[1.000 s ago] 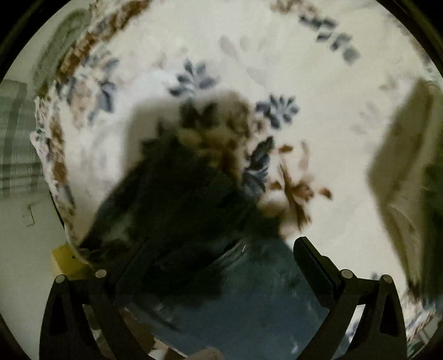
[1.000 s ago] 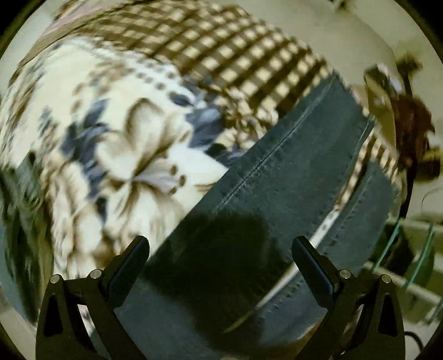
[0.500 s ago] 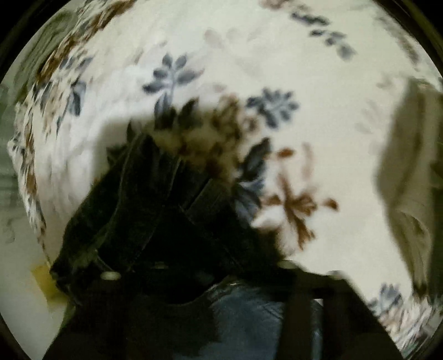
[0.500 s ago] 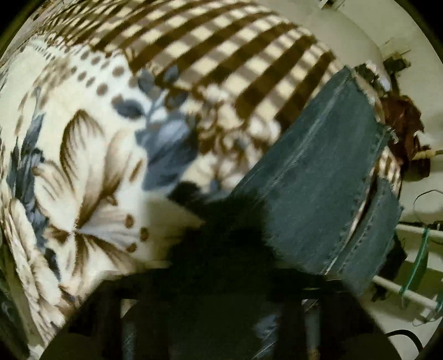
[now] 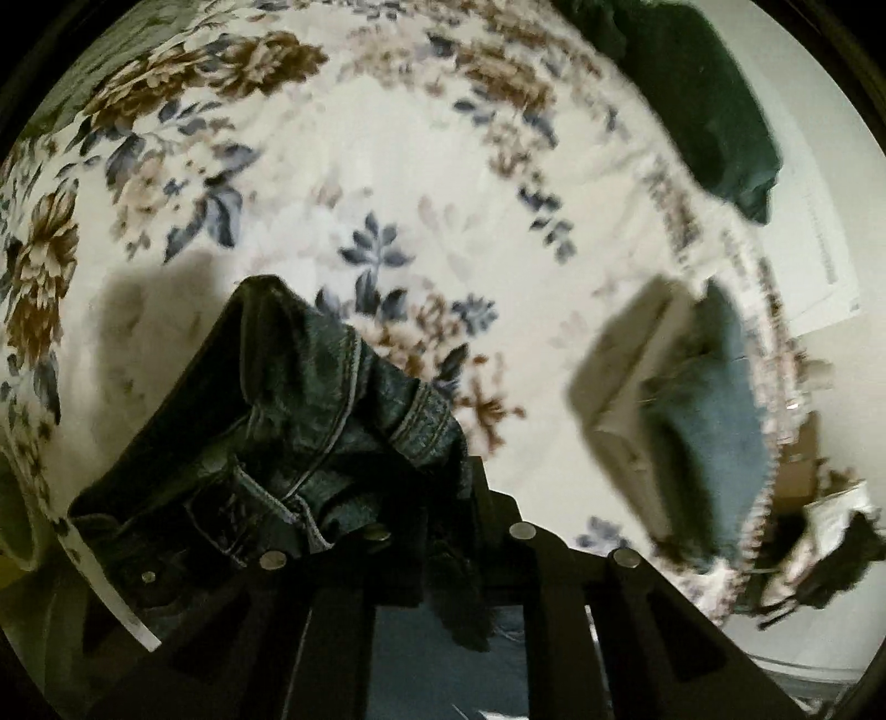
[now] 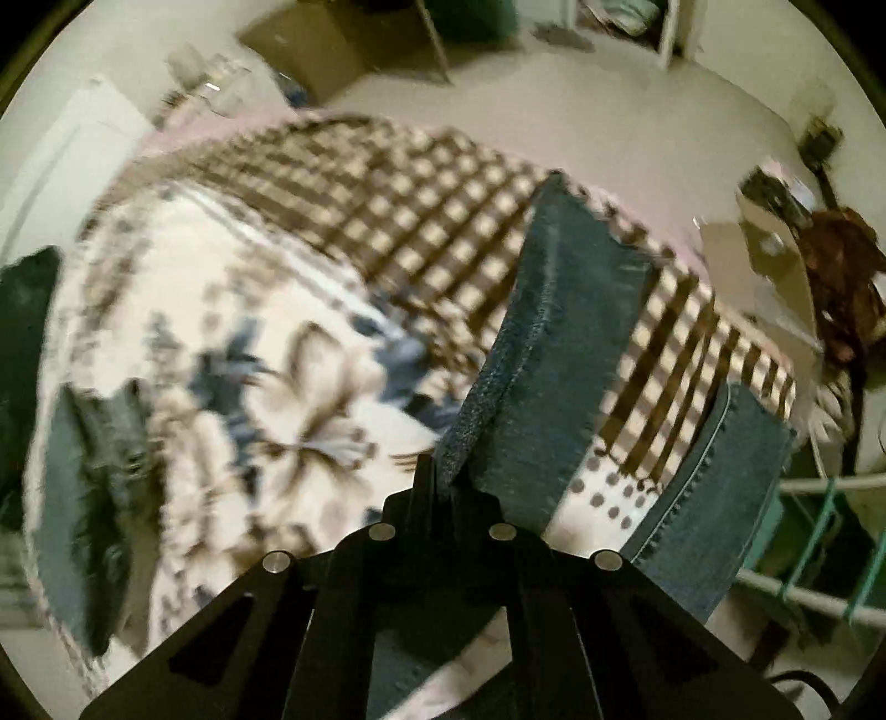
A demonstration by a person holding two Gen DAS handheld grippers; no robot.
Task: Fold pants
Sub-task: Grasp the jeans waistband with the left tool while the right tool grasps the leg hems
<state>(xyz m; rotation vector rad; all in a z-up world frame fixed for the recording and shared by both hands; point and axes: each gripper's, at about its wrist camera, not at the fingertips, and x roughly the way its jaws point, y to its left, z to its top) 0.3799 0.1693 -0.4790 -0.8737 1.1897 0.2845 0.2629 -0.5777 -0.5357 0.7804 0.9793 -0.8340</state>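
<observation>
Dark blue jeans [image 5: 288, 399] hang bunched by the waistband, with a belt loop and button showing, above the floral blanket [image 5: 415, 166]. My left gripper [image 5: 448, 482] is shut on that waistband, its jaws closing tight with denim pinched between the pads. In the right wrist view, my right gripper [image 6: 437, 471] is shut on the edge of one jeans leg [image 6: 554, 354], jaws closing tight on the fabric. That leg rises off the checked and floral blanket [image 6: 221, 310]. The other leg [image 6: 714, 476] lies lower right, near the bed's edge.
A folded beige and blue pile [image 5: 681, 410] sits on the blanket to the right, and a dark green garment [image 5: 709, 94] lies farther back. Beyond the bed are a drying rack with green bars [image 6: 819, 531], a brown bag [image 6: 847, 288] and a cardboard box [image 6: 332, 50].
Both grippers went from wide open over the flat jeans to shut on the denim. Both then rose, pulling the waistband and one leg up off the blanket.
</observation>
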